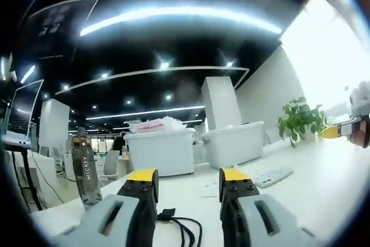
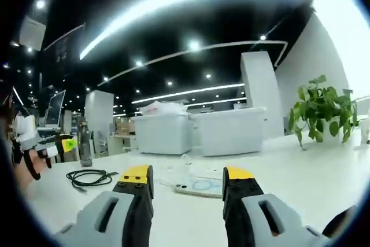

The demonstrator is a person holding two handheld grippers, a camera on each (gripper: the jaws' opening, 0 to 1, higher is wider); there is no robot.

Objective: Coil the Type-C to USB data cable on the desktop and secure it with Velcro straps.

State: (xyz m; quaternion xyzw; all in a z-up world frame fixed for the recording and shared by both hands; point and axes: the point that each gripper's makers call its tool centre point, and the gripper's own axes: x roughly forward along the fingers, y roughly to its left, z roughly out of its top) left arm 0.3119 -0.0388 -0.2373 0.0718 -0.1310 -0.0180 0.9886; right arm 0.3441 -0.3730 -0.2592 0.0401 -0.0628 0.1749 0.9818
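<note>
Two yellow-tipped jaws of the left gripper rise nearest in the left gripper view, set wide apart and holding nothing. Just beyond its left jaw, one black data cable lies on the white desk, its plug end beside that jaw. In the right gripper view the right gripper is likewise spread wide and empty, and the same cable lies loosely looped on the desk, well to the left. The other gripper shows at that view's left edge.

Two white bins stand side by side at the back. One potted plant sits to the right. One dark bottle stands left, with "MICKEY" running down it. One flat white item lies beyond the right gripper's jaws.
</note>
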